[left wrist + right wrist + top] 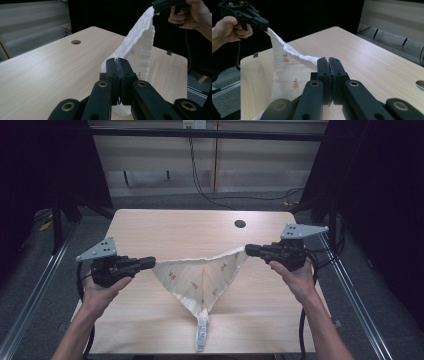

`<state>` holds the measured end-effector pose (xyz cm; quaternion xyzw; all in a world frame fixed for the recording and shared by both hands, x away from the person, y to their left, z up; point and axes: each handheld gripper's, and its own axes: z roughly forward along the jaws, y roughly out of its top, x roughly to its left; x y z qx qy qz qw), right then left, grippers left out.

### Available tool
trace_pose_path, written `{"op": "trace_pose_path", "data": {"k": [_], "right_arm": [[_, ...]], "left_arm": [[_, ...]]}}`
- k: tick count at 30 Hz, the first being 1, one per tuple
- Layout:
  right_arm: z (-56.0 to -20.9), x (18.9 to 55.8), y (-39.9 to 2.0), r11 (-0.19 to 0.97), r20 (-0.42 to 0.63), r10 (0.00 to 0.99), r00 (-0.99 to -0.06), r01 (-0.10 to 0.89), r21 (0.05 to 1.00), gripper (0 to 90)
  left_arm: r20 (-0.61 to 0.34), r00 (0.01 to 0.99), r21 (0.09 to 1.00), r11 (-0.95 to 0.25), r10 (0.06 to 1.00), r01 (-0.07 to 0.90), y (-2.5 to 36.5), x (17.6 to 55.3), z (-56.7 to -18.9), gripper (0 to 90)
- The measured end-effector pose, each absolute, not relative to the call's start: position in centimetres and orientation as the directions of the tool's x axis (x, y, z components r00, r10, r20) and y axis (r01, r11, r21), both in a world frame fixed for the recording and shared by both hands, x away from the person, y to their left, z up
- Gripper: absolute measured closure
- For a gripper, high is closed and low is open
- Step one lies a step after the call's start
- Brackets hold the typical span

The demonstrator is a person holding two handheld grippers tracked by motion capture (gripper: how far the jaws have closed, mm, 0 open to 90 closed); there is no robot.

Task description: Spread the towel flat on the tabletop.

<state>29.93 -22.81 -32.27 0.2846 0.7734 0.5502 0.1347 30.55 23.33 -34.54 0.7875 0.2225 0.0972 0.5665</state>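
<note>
Now, cloth tail: the lowest point of the cloth (200, 285) and its label strip are seen nearest the person, hanging down to the near edge of the table (150, 230), apparently still touching it.

Cloth: a white waffle-textured piece with small fruit prints is held stretched between the two grippers, its top edge sagging slightly and the rest drooping in a triangle above the table's middle.

Left gripper: the left gripper (148, 263) is closed on one top corner of the cloth; in the left gripper view the jaws are pressed together with fabric pinched between them (117, 62).

Right gripper: the right gripper (249, 250) is likewise clamped on the opposite corner (fabric is seen emerging from its shut jaws (328, 61) in the right gripper view).

Step in hand: the cloth is judged to be lifted and spread by its two corners, probably ahead of folding or laying flat.

Doing it well: both grips should be kept firm and level, the hands drawn apart evenly until the top edge is taut, and the tail cleared from the table before any swing.

Far side: a round cable hole (240, 224) is set in the table's far part, well apart from the cloth.
</note>
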Motion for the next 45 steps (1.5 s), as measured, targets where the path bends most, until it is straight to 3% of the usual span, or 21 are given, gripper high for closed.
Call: {"op": "trace_pose_path", "data": {"k": [8, 15, 19, 23, 27, 33, 45], "right_arm": [[-29.6, 28.5, -23.1, 0.233, 0.066, 0.582, -0.81, 0.244, 0.941, 88.1], [-27.8, 25.0, -23.3, 0.246, 0.013, 0.555, -0.832, 0.179, 0.953, 88.2], [-27.2, 24.0, -23.5, 0.225, 0.029, 0.526, -0.85, 0.172, 0.959, 88.2], [-26.5, 22.8, -24.0, 0.2, 0.029, 0.515, -0.857, 0.153, 0.968, 88.2], [-29.4, 23.4, -24.2, 0.235, 0.045, 0.558, -0.828, 0.21, 0.949, 88.2], [-33.2, 24.6, -25.1, 0.207, 0.126, 0.56, -0.819, 0.285, 0.936, 88.2], [-35.7, 26.8, -25.9, 0.208, 0.165, 0.61, -0.775, 0.358, 0.91, 88.1]], "left_arm": [[-0.063, 0.9, 0.958, -0.228, 0.432, 0.176, 23.6, 29.0, -32.6, 88.7], [-0.004, 0.91, 0.966, -0.235, 0.414, 0.111, 23.4, 26.4, -30.7, 88.7], [-0.007, 0.92, 0.978, -0.189, 0.392, 0.088, 23.6, 25.8, -29.7, 88.7], [0.022, 0.911, 0.971, -0.226, 0.413, 0.079, 22.9, 25.9, -29.4, 88.8], [-0.024, 0.902, 0.95, -0.271, 0.43, 0.155, 21.3, 28.0, -32.5, 88.8], [-0.047, 0.902, 0.935, -0.298, 0.429, 0.19, 19.8, 29.5, -35.1, 88.7], [-0.077, 0.882, 0.908, -0.333, 0.465, 0.255, 19.7, 30.8, -37.0, 88.7]]}}
